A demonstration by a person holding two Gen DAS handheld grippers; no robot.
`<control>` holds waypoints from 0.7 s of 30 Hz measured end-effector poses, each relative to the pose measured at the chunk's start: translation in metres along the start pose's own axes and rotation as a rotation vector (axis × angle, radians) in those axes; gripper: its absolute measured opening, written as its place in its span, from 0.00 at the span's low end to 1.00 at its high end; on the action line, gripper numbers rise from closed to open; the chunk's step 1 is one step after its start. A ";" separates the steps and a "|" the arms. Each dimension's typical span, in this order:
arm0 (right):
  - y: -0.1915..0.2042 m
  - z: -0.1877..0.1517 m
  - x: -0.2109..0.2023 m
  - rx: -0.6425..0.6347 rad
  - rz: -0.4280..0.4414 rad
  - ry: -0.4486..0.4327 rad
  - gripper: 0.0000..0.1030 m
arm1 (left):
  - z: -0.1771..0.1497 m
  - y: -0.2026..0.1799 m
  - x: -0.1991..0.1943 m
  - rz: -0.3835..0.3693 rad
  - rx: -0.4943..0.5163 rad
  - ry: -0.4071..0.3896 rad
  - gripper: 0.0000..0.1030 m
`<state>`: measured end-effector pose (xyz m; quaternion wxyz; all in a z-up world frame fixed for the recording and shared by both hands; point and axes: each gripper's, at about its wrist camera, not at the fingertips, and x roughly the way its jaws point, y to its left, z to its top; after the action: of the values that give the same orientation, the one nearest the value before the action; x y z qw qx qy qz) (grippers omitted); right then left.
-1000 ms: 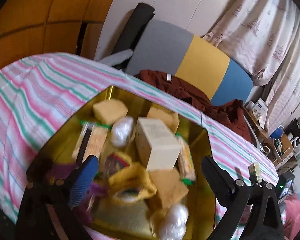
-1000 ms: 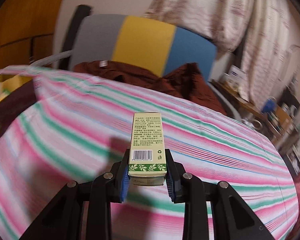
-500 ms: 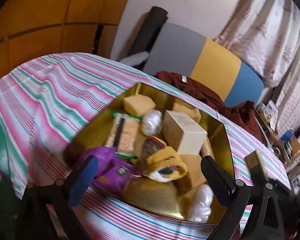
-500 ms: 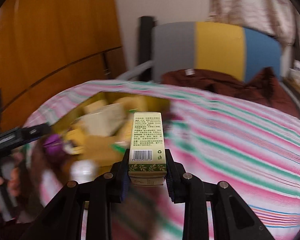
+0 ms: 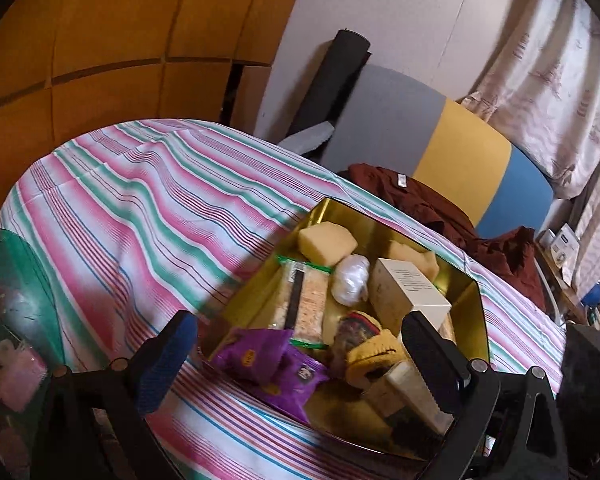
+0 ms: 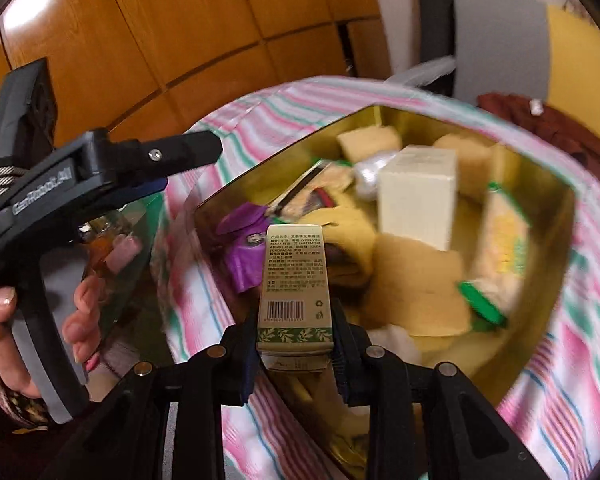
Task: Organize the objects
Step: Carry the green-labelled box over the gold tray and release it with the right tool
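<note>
Jaws of the right gripper (image 6: 295, 354) pinch a green carton (image 6: 294, 280) by its sides at the bottom centre of the right view, barcode face up, the carton held over the near edge of a gold tin (image 6: 548, 184) that fills the middle of the frame. Inside the tin lie a white box (image 6: 418, 196) upright near the centre, tan sponges (image 6: 370, 142) along the upper wall, a purple packet (image 6: 244, 256) at the left wall, a yellow pouch (image 6: 350, 232) just right of the carton, and a green-edged snack bar (image 6: 500, 240) along the right side; much of this is blurred. The left gripper (image 6: 180, 152) shows at left of that view, its handle held in a hand (image 6: 0, 320). In the left view, the left gripper (image 5: 300, 344) has its jaws spread wide with nothing between them, framing the tin (image 5: 474, 300) at lower centre. The purple packet (image 5: 276, 368) hangs over the tin's near rim, the white box (image 5: 408, 292) stands to the right of a clear wrapped ball (image 5: 352, 280). The tin rests on a striped cloth (image 5: 140, 216) covering the bench. A grey, yellow and blue cushion (image 5: 460, 160) sits at upper right.
</note>
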<state>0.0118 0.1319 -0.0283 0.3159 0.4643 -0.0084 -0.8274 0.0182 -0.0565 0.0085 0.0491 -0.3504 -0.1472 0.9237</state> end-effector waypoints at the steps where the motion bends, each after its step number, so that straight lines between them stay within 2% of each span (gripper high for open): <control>1: 0.000 0.001 0.004 -0.003 -0.009 0.016 0.29 | 0.000 0.001 0.000 0.004 -0.001 0.003 1.00; 3: -0.001 0.001 0.005 -0.009 -0.071 0.019 0.33 | 0.000 0.002 0.001 0.012 -0.004 0.003 1.00; 5: 0.000 0.001 0.001 -0.006 -0.121 0.000 0.41 | 0.000 0.002 0.001 0.019 -0.007 0.009 1.00; 7: 0.002 -0.005 -0.012 -0.002 -0.161 -0.031 0.45 | -0.001 0.002 0.002 0.035 0.000 0.008 1.00; 12: 0.001 -0.010 -0.024 0.016 -0.278 -0.047 0.45 | -0.007 -0.008 0.006 0.104 0.062 0.014 1.00; 21: -0.007 -0.016 -0.027 0.066 -0.380 -0.044 0.45 | -0.016 -0.019 0.005 0.119 0.130 0.021 1.00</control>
<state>0.0311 0.1564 -0.0187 0.1386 0.4495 0.0455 -0.8813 0.0246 -0.0335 0.0000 0.0183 -0.3644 -0.0655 0.9287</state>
